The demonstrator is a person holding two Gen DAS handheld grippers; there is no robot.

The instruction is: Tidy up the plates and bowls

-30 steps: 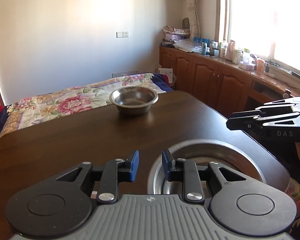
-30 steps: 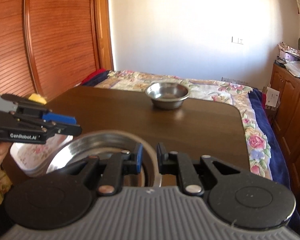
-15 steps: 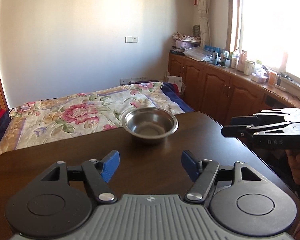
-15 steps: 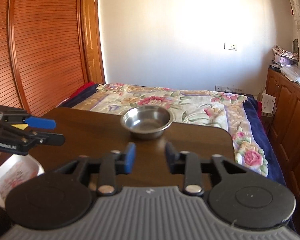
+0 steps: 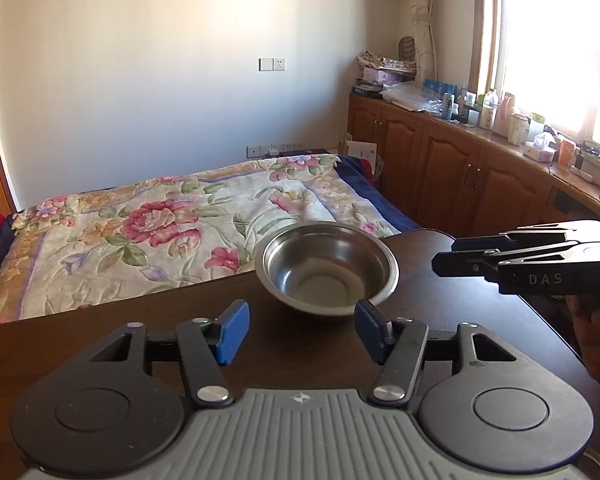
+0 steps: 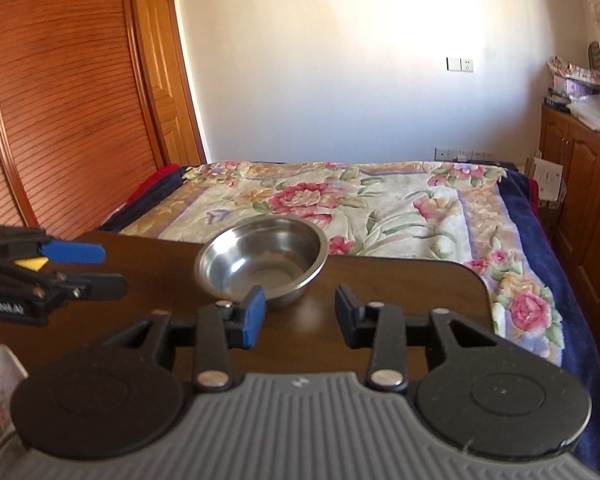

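Dark wood table (image 5: 100, 344) fills the lower frame, floral bed (image 5: 160, 224) behind it, wooden cabinets (image 5: 460, 172) under the window at right. Steel bowl (image 5: 327, 267) sits upright at the table's far edge, centre frame. My left gripper (image 5: 300, 330) is spread wide, empty, just short of the bowl. My right gripper (image 6: 298, 314) is open too, holding nothing.

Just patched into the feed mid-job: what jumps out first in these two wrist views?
A shiny steel bowl sits alone near the far edge of the dark wooden table, just ahead of both grippers. The left gripper and right gripper both have their jaws open and hold nothing. Behind the table lies a bed with a floral quilt.
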